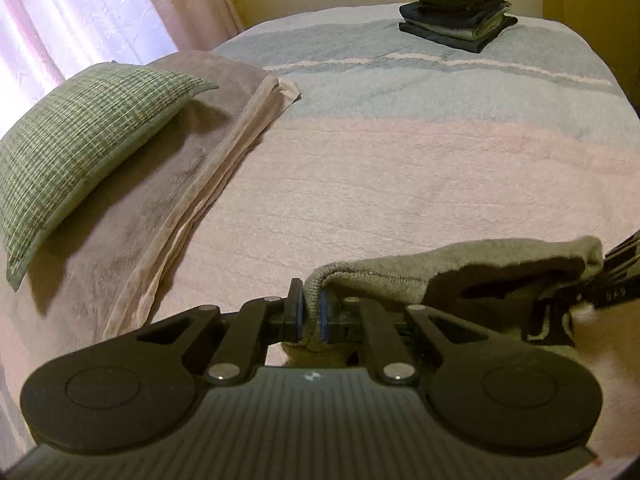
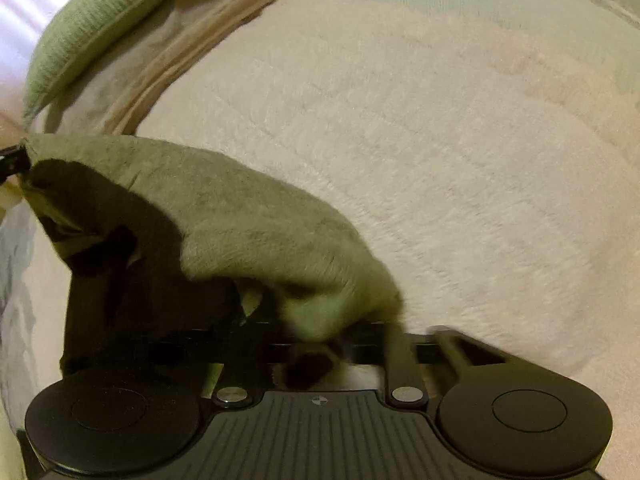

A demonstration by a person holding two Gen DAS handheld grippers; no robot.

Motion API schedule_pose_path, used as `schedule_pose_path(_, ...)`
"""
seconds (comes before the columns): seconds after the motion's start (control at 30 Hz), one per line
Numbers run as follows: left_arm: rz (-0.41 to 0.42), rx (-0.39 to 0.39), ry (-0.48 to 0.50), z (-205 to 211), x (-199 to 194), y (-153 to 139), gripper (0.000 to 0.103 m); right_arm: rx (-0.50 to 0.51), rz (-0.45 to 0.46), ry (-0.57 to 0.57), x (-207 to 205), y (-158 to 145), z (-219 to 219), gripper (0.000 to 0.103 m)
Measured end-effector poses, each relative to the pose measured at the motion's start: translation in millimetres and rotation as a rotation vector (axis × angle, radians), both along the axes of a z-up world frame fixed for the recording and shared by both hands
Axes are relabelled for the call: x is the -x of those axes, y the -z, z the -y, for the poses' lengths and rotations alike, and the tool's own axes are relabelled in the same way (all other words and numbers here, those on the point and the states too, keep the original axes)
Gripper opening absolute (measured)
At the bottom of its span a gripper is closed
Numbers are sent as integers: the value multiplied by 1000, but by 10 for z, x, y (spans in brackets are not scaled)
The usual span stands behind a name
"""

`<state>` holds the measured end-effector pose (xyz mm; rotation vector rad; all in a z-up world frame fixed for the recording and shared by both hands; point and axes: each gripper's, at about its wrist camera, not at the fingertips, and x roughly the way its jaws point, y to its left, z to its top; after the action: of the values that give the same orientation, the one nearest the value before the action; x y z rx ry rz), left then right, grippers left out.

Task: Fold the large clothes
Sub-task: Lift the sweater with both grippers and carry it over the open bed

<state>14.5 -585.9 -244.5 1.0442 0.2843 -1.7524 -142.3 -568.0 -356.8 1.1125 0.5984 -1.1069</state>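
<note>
Grey-green fleece garment (image 1: 460,276) hangs between both grippers above the bed (image 1: 360,184). Only the left wrist view shows the stack of folded clothes (image 1: 460,4) at the far end, well apart from the green pillow (image 1: 88,152). The right gripper (image 2: 320,344) is blurred and draped by cloth, so I cannot tell its jaws' state. The left gripper (image 1: 310,316) has its jaws narrowed onto the garment's ribbed edge.
</note>
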Motion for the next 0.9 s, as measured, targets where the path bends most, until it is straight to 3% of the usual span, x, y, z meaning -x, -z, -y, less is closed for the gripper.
schedule_pose_path(0.13,5,12,-27,-100,50,-173,6,114,-20,-22,401,-326,-85,0)
schedule_pose_path(0.23,-2,27,-46,-132,77,-321,6,194,-62,27,772,-616,-97,0)
schedule_pose_path(0.37,-10,36,-68,-114,149,-433,6,190,-32,-8,999,-790,-40,0)
schedule_pose_path(0.43,-1,32,-65,-86,199,-401,6,183,-19,-32,857,-776,13,1)
schedule_pose_path(0.47,-2,29,-67,-72,210,-378,6,176,-20,-40,774,-746,-3,8)
schedule_pose_path(0.53,2,26,-73,-40,230,-334,6,160,-13,-46,607,-629,-14,78)
schedule_pose_path(0.57,2,26,-79,-28,231,-318,6,167,-19,-46,537,-548,-36,85)
schedule_pose_path(0.7,-1,28,-111,-26,210,-276,6,85,7,-88,299,-157,62,85)
schedule_pose_path(0.73,1,29,-121,-38,205,-260,6,57,26,-94,270,-65,120,80)
schedule_pose_path(0.77,4,30,-131,-60,195,-258,6,41,45,-109,262,-15,138,72)
schedule_pose_path(0.8,7,31,-143,-90,183,-259,6,33,47,-129,267,-8,149,44)
schedule_pose_path(0.83,7,34,-158,-126,165,-268,6,33,29,-138,286,-36,148,24)
schedule_pose_path(0.9,1,46,-195,-208,130,-319,6,46,26,-178,376,-209,114,14)
